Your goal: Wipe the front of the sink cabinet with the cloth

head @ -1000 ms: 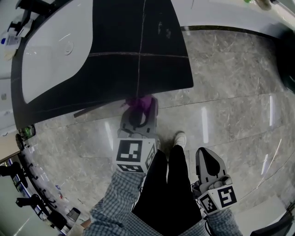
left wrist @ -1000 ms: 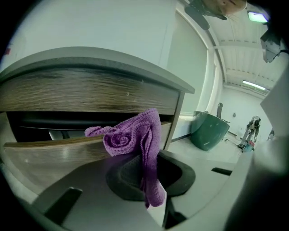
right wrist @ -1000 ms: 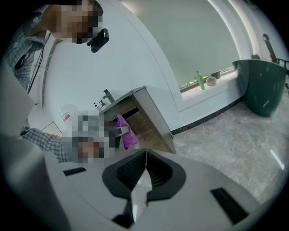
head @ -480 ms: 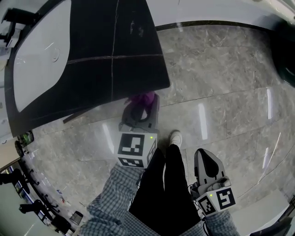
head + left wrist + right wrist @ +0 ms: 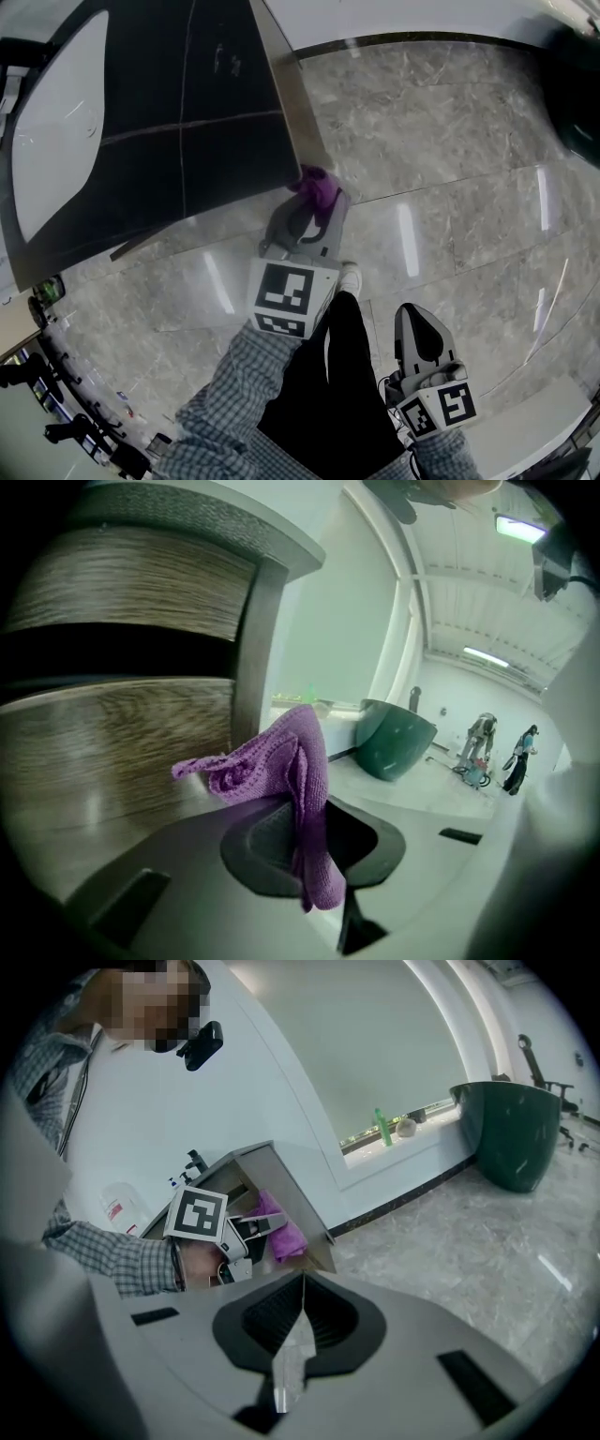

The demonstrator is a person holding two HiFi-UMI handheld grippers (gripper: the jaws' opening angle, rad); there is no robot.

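Observation:
The sink cabinet's dark front (image 5: pixel 187 150) fills the upper left of the head view, crossed by thin seams. My left gripper (image 5: pixel 314 202) is shut on a purple cloth (image 5: pixel 317 187), which is pressed at the cabinet's lower right corner. In the left gripper view the cloth (image 5: pixel 281 761) bunches out of the shut jaws, and the wood-grain cabinet face (image 5: pixel 112 752) lies just left of it. My right gripper (image 5: pixel 419 321) hangs low beside the person's leg, shut with nothing in it. The right gripper view shows its jaws (image 5: pixel 302 1288) closed, with the cloth (image 5: pixel 284 1232) and cabinet beyond.
Glossy grey stone floor (image 5: pixel 450 187) spreads to the right of the cabinet. A large dark green tub (image 5: pixel 511 1133) stands by the window wall. A white sink basin (image 5: pixel 56 131) sits on the cabinet top. The person's dark trouser leg and shoe (image 5: pixel 349 278) are directly below the left gripper.
My left gripper has slid the cloth rightward along the cabinet front to its right corner. The head view has swung, shifting the cabinet left. The right gripper has stayed put.

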